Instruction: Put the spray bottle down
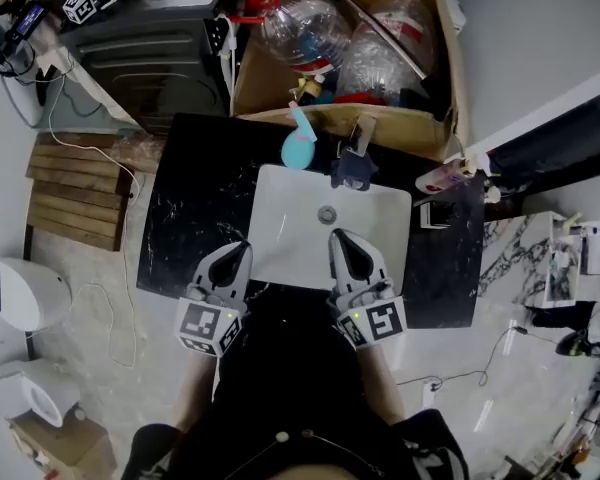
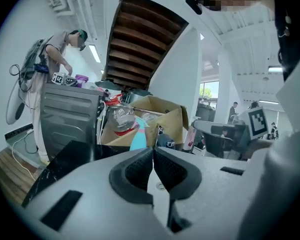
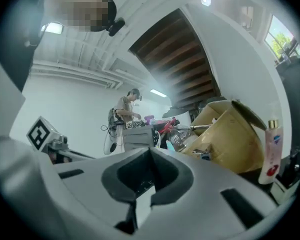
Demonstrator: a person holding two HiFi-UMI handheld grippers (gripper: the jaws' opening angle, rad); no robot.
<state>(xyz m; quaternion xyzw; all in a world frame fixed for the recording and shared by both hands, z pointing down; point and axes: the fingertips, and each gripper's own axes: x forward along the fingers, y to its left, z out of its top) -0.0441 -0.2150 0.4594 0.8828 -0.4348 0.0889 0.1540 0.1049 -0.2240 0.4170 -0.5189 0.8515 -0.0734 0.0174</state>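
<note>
The turquoise spray bottle (image 1: 300,144) stands on the black counter behind the white sink (image 1: 280,218), just left of the dark faucet (image 1: 352,164). It also shows beyond the jaws in the left gripper view, the spray bottle (image 2: 138,137), and as a small sliver in the right gripper view, the spray bottle (image 3: 170,146). My left gripper (image 1: 238,254) and right gripper (image 1: 342,240) hover side by side over the sink's near edge, well short of the bottle. Both are shut with nothing between the pads, as the left gripper (image 2: 153,151) and right gripper (image 3: 150,154) show in their own views.
A cardboard box (image 1: 435,88) full of clear plastic bottles stands behind the counter. A pink-capped bottle (image 1: 442,178) lies at the counter's right. A grey cabinet (image 1: 150,58) stands back left, wooden slats (image 1: 75,193) lie on the floor. A person (image 2: 60,59) works far off.
</note>
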